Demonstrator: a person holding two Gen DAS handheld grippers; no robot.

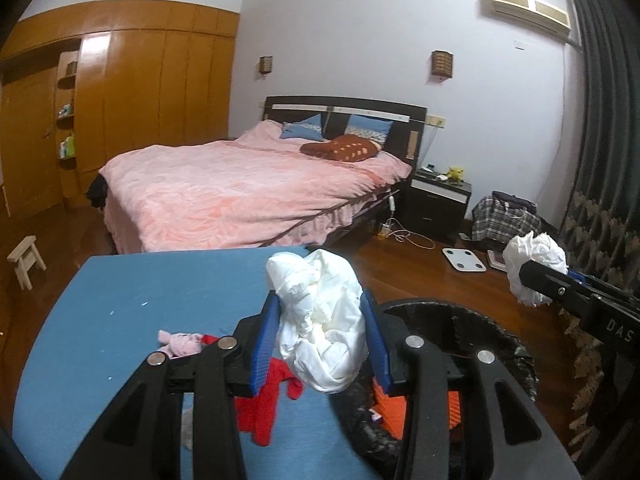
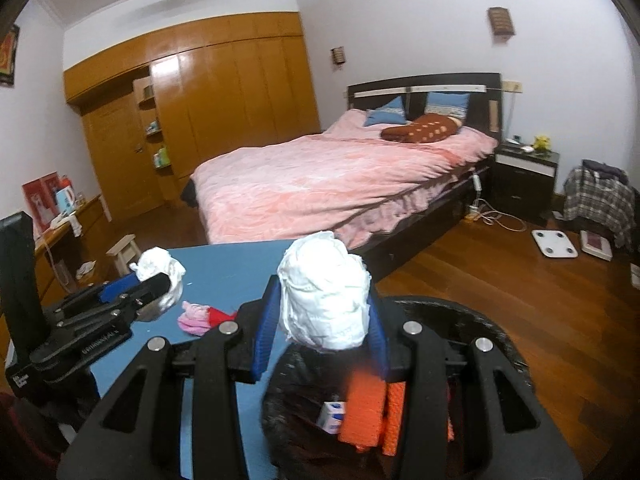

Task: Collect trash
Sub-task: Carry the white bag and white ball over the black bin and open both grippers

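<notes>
My left gripper (image 1: 320,336) is shut on a crumpled white paper wad (image 1: 320,320), held over the right edge of the blue table (image 1: 132,300), beside the black bin (image 1: 472,312). My right gripper (image 2: 322,324) is shut on another white paper wad (image 2: 324,296), held above the black bin (image 2: 460,320), which holds orange items (image 2: 372,412) and a small white-blue box (image 2: 331,416). The right gripper and its wad (image 1: 534,268) show at the right of the left wrist view. The left gripper and its wad (image 2: 160,272) show at the left of the right wrist view.
A red cloth (image 1: 264,404) and a pink cloth (image 1: 180,342) lie on the blue table. Behind stand a pink-covered bed (image 1: 248,188), a wooden wardrobe (image 1: 140,92), a nightstand (image 1: 438,200) and a small stool (image 1: 26,260). A white scale (image 1: 464,259) lies on the wood floor.
</notes>
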